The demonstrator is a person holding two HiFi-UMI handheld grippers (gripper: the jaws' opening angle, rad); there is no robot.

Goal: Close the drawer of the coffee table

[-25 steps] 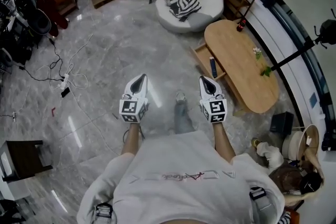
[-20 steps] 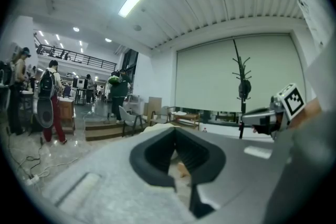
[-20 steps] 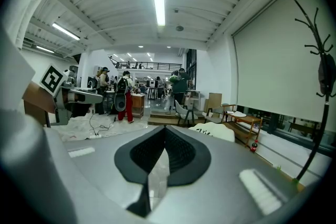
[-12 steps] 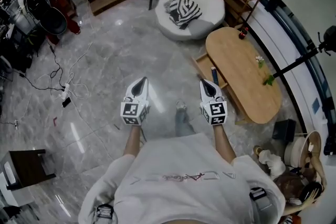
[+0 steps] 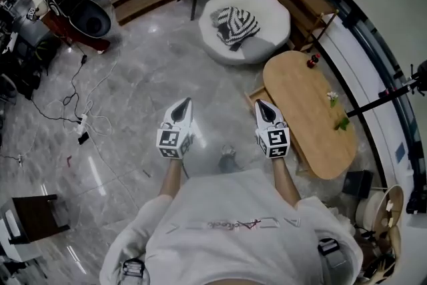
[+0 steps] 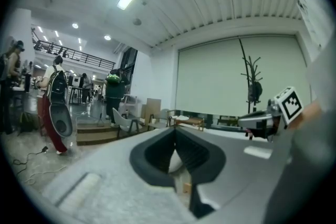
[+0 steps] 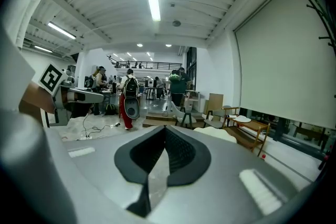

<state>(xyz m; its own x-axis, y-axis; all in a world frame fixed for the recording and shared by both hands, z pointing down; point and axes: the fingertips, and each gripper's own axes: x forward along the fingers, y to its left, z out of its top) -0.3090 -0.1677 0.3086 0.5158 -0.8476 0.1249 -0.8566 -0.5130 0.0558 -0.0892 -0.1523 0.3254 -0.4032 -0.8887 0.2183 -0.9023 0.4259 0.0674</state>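
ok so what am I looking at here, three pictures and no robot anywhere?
No robot: a person carries a handheld two-jaw gripper in each hand. The top-down picture is from a camera on the person's head. It shows the left gripper and right gripper held out over a grey floor. The other two come from wide-angle cameras riding on each gripper, looking along its own jaws. Both pairs of jaws are shut, with nothing between them, so nothing is held. To the person's right stands an oval wooden coffee table with its drawer pulled open. On the tabletop: a small red object and a small plant.
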